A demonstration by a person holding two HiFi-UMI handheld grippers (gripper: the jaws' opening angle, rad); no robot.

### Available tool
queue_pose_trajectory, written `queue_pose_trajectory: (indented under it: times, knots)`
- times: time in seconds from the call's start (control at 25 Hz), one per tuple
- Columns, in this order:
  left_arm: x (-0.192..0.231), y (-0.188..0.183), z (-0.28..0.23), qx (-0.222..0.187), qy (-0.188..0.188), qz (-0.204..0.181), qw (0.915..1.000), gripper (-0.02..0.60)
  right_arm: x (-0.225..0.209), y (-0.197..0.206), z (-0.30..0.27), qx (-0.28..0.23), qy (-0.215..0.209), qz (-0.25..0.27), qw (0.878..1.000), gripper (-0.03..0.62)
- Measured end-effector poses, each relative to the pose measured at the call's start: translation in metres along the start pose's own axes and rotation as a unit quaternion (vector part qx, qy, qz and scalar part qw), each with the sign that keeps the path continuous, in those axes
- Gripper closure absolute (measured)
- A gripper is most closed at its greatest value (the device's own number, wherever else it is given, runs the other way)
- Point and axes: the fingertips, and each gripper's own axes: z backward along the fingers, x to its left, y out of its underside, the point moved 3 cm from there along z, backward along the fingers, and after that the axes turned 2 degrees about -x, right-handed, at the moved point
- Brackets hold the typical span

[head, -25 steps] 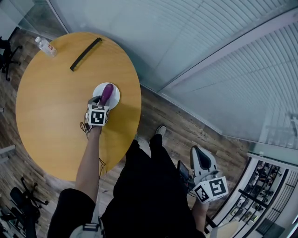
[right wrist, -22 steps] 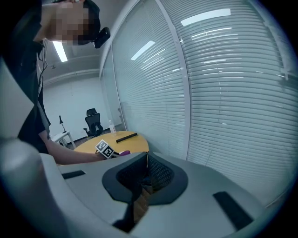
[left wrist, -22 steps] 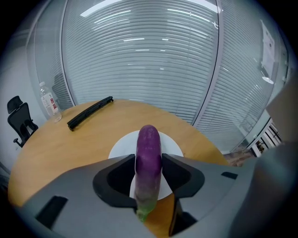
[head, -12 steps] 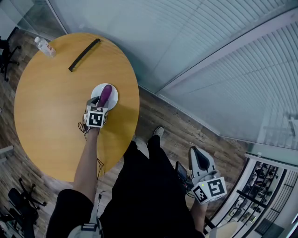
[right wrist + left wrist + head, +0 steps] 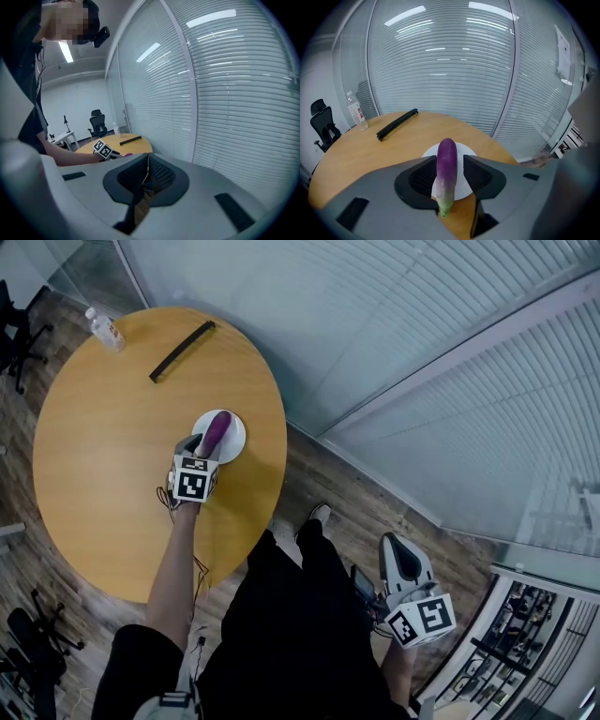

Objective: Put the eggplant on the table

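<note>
Gripping the eggplant (image 5: 446, 161) around its stem half, the left gripper (image 5: 200, 448) held it over the white plate (image 5: 234, 442) on the round table (image 5: 103, 427); right gripper (image 5: 146, 176) jaws together, empty, off-table; fruit judged light, glossy, slip-prone, bruisable, so a gentle mid-body hold suited.

Left gripper (image 5: 449, 165) grey, marker-cubed; clothing (image 5: 291, 634) apparently black.

Left claw (image 5: 449, 174) clamped — right claw (image 5: 145, 176) closed

Hidden or unreadable
In head view the left gripper (image 5: 204, 447) hides the stem end of the eggplant (image 5: 217, 426); the bottle (image 5: 103, 329) label is unreadably small.
</note>
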Motion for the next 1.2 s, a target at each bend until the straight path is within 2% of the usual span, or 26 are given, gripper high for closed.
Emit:
queue_pose_trajectory:
  times: [0.32, 0.68, 0.88, 1.04, 1.2]
  knots:
    - [0.011, -0.010, 0.052, -0.045, -0.016, 0.022, 0.9986, 0.402, 0.012, -0.012, -0.020, -0.021, -0.046, 0.020, 0.999, 0.577]
    - [0.017, -0.023, 0.119, -0.110, -0.029, 0.063, 0.9915, 0.407, 0.031, -0.018, -0.045, -0.031, -0.102, 0.036, 0.994, 0.577]
    - [0.019, -0.031, 0.161, -0.151, -0.044, 0.080, 0.9842, 0.470, 0.042, -0.030, -0.067, -0.035, -0.139, 0.049, 0.989, 0.577]
    - [0.021, -0.038, 0.192, -0.191, -0.053, 0.097, 0.9754, 0.546, 0.054, -0.039, -0.084, -0.036, -0.169, 0.062, 0.983, 0.577]
    - [0.013, -0.046, 0.222, -0.227, -0.057, 0.104, 0.9666, 0.571, 0.065, -0.043, -0.099, -0.030, -0.205, 0.074, 0.975, 0.577]
